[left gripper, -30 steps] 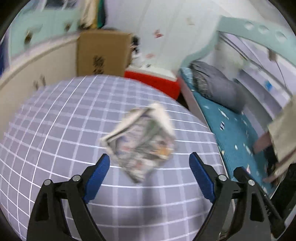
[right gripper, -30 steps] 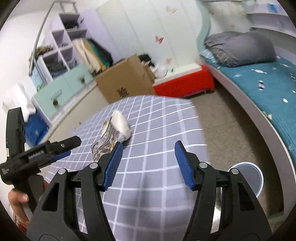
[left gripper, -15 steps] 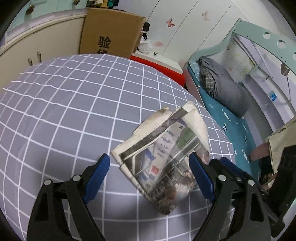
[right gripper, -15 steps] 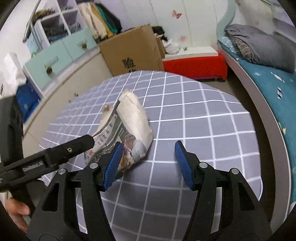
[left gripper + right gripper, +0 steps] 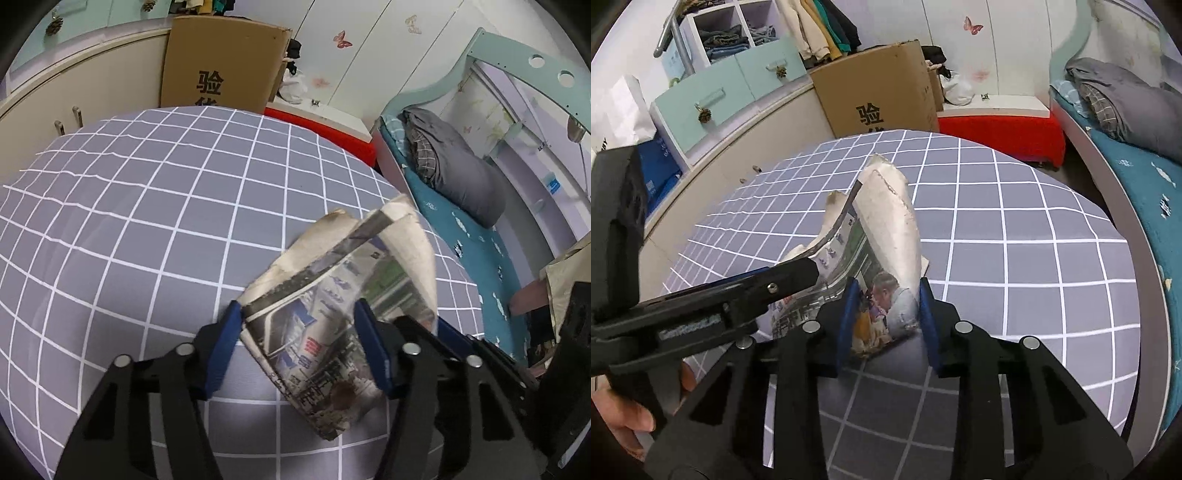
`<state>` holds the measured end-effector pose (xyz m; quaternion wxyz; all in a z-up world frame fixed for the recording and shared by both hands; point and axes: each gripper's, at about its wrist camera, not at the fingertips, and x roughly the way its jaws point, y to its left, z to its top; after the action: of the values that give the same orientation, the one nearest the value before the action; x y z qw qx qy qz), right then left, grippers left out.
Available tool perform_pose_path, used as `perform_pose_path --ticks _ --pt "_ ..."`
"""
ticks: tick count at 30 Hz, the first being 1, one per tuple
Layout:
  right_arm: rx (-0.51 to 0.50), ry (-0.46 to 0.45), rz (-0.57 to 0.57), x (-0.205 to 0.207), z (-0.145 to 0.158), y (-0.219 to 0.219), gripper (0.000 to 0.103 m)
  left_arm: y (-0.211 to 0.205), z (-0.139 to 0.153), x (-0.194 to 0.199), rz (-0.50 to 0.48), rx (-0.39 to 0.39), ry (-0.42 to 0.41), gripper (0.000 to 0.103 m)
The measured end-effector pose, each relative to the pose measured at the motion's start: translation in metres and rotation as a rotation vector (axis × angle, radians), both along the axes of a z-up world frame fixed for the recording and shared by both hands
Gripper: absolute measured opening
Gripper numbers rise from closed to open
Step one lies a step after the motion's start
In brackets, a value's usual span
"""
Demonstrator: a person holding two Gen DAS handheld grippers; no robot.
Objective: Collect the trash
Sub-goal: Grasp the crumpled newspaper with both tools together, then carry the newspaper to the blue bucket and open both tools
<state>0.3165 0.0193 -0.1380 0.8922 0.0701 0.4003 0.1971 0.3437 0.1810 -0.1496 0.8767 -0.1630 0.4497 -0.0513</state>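
A folded, crumpled newspaper (image 5: 332, 317) lies on the grey checked table (image 5: 147, 221). My left gripper (image 5: 299, 343) is shut on its near left part, with its blue pads against both sides. My right gripper (image 5: 884, 314) is shut on the newspaper's (image 5: 886, 240) right end, where a printed photo of a man shows. The left gripper's black arm (image 5: 720, 306) crosses the right wrist view from the left and meets the paper.
A cardboard box (image 5: 221, 66) and a red low bench (image 5: 1001, 129) stand behind the table. A bed with a teal sheet and grey bedding (image 5: 454, 166) runs along the right. Teal drawers and shelves (image 5: 738, 85) stand at the back left.
Both grippers have moved in onto the newspaper and closed on it, the left from its near side and the right on its right end. Before, both were open and apart from it.
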Motion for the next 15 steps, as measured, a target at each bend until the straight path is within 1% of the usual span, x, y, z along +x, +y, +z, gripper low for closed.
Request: perform_pose_path --ticks 1,3,5,9,15 --pt "0.012 -0.005 -0.002 -0.002 0.001 -0.002 0.031 0.000 -0.001 -0.002 0.007 0.008 -0.001 0.050" --pt "0.025 -0.010 -0.008 -0.005 0.004 -0.007 0.031 0.001 0.000 -0.007 0.012 -0.002 -0.005 0.044" --pt "0.036 -0.017 -0.017 -0.009 0.007 -0.013 0.031 0.000 0.004 -0.013 0.017 -0.014 -0.021 0.040" --pt "0.062 -0.030 -0.030 -0.018 0.013 -0.026 0.031 -0.006 0.018 -0.026 0.022 -0.018 -0.060 0.037" --pt "0.107 -0.074 -0.069 -0.042 0.032 -0.061 0.031 -0.037 0.057 -0.049 -0.014 0.005 -0.149 0.037"
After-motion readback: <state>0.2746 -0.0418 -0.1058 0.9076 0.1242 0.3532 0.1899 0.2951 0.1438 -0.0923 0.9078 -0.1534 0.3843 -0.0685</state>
